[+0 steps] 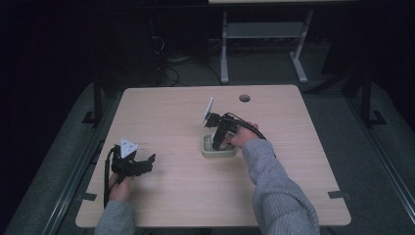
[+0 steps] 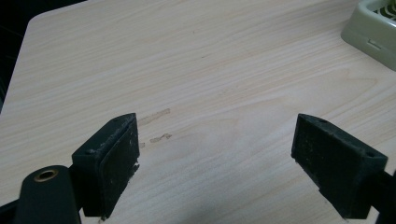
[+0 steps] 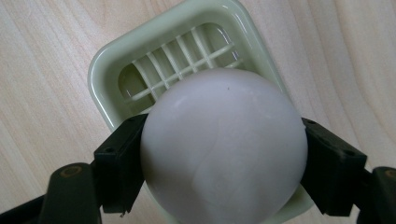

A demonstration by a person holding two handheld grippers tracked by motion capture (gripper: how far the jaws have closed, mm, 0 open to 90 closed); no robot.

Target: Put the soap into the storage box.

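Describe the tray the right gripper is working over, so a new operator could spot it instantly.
On the wooden table, look just right of centre, under the right gripper. There sits a small pale green tray, square with rounded corners and a slatted grid floor. The gripper holds a white ball just above it.

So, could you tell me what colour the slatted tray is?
Pale green tray, clearest in the right gripper view.

Ball (image 3: 224,149): plain white, one small dark speck. Basket (image 3: 107,70): pale green, cream grid base. Tabletop (image 1: 166,117): light wood grain, a few tan smears. Both grippers (image 1: 132,164) (image 1: 220,139): black. Sleeves (image 1: 279,191): grey.
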